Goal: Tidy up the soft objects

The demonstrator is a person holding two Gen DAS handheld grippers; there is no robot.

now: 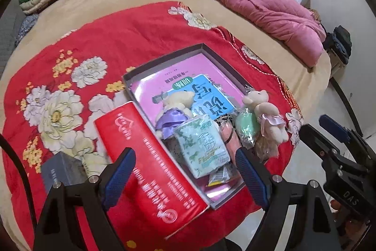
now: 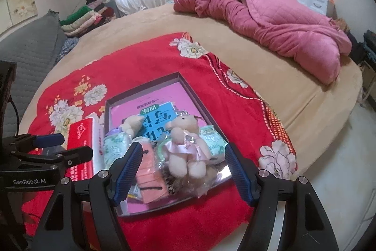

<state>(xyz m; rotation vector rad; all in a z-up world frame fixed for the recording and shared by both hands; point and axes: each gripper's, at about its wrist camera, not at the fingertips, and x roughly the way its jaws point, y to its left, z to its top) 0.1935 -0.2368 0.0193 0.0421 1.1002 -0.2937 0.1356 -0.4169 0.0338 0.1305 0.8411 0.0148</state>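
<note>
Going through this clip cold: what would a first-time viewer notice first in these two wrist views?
Probably the red floral blanket spread over the bed, with a shallow open box on it crammed with small soft things. A plush bear in a pink dress sits on top of the pile near the box's right side, framed by the open right gripper. Behind, a pink quilt lies bunched across the bed.

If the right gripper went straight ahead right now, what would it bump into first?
Most likely the teddy bear in the pink dress, which sits right between the open right gripper's fingers atop the pile in the box. Depth is hard to judge.
</note>
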